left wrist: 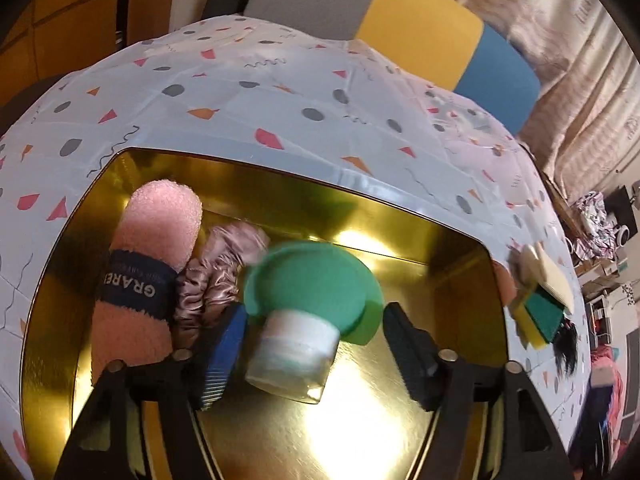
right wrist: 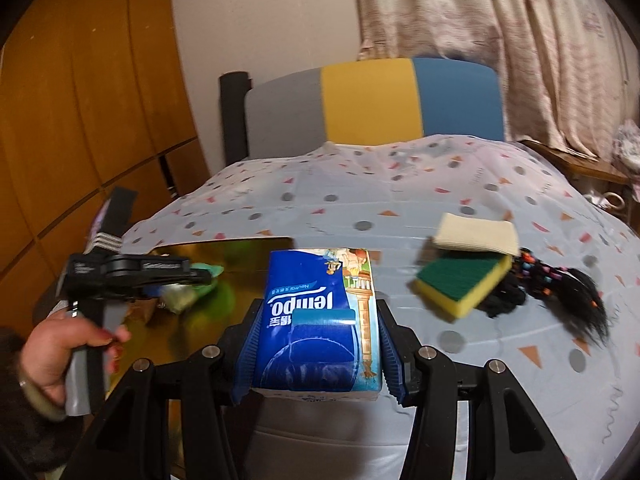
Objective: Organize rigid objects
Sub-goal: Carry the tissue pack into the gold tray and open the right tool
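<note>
In the left wrist view my left gripper (left wrist: 316, 328) is open over a gold tin (left wrist: 460, 264). A small clear jar with a green lid (left wrist: 304, 304) lies between the fingers, against the left pad and apart from the right one. A rolled pink towel (left wrist: 148, 276) and a pink satin scrunchie (left wrist: 216, 276) lie in the tin at the left. In the right wrist view my right gripper (right wrist: 316, 348) is shut on a blue Tempo tissue pack (right wrist: 316, 320), held at the tin's (right wrist: 240, 252) right edge. The left gripper (right wrist: 140, 272) shows there too.
On the patterned tablecloth (right wrist: 360, 200) to the right lie a cream sponge (right wrist: 476, 234), a yellow-green sponge (right wrist: 464, 280) and a black hairpiece (right wrist: 560, 296). A grey, yellow and blue chair back (right wrist: 372, 108) stands behind the table. Curtains hang at the right, wooden panels at the left.
</note>
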`<state>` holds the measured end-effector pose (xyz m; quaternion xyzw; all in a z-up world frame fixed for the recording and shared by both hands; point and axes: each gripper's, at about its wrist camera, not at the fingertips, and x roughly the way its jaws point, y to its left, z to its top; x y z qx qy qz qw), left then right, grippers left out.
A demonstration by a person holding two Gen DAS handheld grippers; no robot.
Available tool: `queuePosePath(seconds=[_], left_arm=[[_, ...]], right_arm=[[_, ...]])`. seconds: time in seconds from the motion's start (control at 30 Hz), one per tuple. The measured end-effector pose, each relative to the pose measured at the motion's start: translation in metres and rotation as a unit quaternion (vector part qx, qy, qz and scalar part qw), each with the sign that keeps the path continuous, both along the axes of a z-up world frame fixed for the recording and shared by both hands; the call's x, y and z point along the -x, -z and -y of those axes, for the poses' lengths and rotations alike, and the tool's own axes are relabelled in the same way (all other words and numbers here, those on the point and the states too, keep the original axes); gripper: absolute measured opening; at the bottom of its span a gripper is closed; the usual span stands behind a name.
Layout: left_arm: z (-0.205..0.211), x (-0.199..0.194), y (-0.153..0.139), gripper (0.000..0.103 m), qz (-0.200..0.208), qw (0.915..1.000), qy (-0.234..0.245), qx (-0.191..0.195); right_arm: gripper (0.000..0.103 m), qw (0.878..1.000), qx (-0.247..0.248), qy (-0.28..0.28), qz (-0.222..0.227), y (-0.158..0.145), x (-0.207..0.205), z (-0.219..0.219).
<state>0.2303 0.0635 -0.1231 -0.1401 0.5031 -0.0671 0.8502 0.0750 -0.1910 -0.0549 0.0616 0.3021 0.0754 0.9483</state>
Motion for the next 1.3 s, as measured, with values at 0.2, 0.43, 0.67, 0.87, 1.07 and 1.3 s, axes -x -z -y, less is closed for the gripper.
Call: queuePosePath(seconds=[0.2, 0.43, 0.67, 0.87, 1.07, 1.3], left_arm=[[-0.010, 0.012, -0.011, 0.074, 0.018, 0.9996, -0.001, 0.020], [-0.020, 0.060, -0.028, 0.074, 0.057, 0.9965, 0.004, 0.061], [-0.022, 0.101, -0.019, 0.074, 0.051, 0.9971, 0.016, 0.054], [-0.033, 0.121, -0.020, 0.074, 0.064, 0.9970, 0.006, 0.041], [-0.045, 0.130, -0.016, 0.074, 0.064, 0.9967, -0.008, 0.050], [-0.053, 0.132, -0.012, 0.074, 0.057, 0.9965, -0.021, 0.057]], right_arm=[[0.053, 1.000, 0.009, -0.026, -0.006, 0.002, -0.006, -0.023], [0.053, 0.998, 0.010, -0.052, -0.026, 0.007, -0.015, -0.042], [0.053, 0.993, 0.014, -0.091, -0.076, 0.018, -0.054, -0.066], [0.053, 0.989, 0.026, -0.101, -0.106, 0.027, -0.092, -0.085], [0.053, 0.984, 0.054, -0.097, -0.136, 0.040, -0.128, -0.101], [0.055, 0.981, 0.073, -0.087, -0.161, 0.047, -0.154, -0.101]])
